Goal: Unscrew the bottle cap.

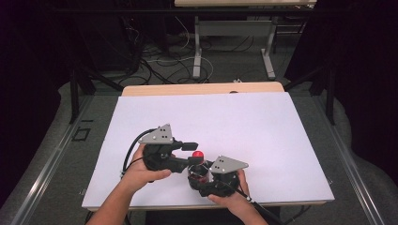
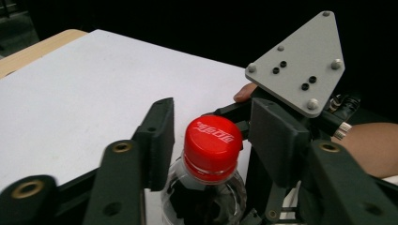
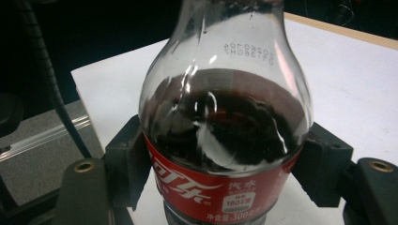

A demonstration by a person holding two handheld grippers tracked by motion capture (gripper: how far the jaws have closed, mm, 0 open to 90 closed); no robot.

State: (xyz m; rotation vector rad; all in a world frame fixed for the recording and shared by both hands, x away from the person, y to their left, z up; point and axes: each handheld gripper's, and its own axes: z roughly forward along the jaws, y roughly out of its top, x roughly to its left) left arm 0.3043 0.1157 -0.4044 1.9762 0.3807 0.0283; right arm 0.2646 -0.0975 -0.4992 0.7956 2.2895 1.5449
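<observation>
From above, the fingers of the left gripper [image 1: 193,151] stand on both sides of the red cap [image 1: 198,154], a little apart from it. The right gripper [image 1: 202,180] sits lower and hugs the body of the bottle [image 1: 197,171]. The bottle stands straight up near the front edge of the white table [image 1: 244,122], between the two hands.

In the left gripper view, the cap [image 2: 212,143] is right between the two black fingers [image 2: 157,136]. There is a thin gap on each side, so the fingers are not squeezing it yet. The cap points up, and the fingers come at it from the side.

In the right gripper view, the fingers [image 3: 127,157] press on both sides of the red label, clamped tight on the bottle [image 3: 225,136]. The dark drink sits still inside.

I think the left gripper has to close on the cap next and twist it.
</observation>
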